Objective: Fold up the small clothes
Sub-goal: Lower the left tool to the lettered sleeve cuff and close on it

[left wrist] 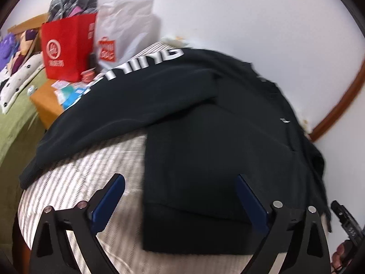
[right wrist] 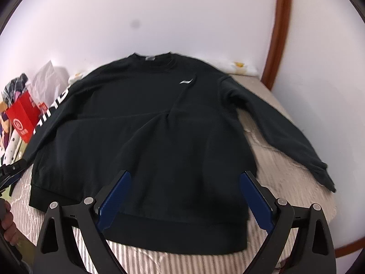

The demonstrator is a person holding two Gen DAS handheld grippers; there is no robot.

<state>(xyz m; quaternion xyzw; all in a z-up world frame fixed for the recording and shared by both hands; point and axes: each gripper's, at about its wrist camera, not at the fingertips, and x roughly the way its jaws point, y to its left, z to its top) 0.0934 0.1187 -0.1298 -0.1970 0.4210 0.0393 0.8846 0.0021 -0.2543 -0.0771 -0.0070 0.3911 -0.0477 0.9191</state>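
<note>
A black sweatshirt (right wrist: 148, 137) lies spread face up on a striped cloth (right wrist: 285, 182), its collar toward the wall and both sleeves out to the sides. White letters run down its left sleeve (left wrist: 146, 66), and a small white logo (right wrist: 187, 81) sits on the chest. My left gripper (left wrist: 180, 182) hangs open over the hem's left corner, nothing between its blue pads. My right gripper (right wrist: 186, 180) hangs open over the hem's right part, also holding nothing. The left gripper (right wrist: 11, 169) and a hand show at the right wrist view's left edge.
A red paper bag (left wrist: 68, 50) and a white plastic bag (left wrist: 123, 29) stand at the far left with clothes piled behind. An orange box (left wrist: 48, 105) with papers and a green bedspread (left wrist: 13, 125) lie left of the cloth. The white wall and a brown frame (right wrist: 280, 34) stand behind.
</note>
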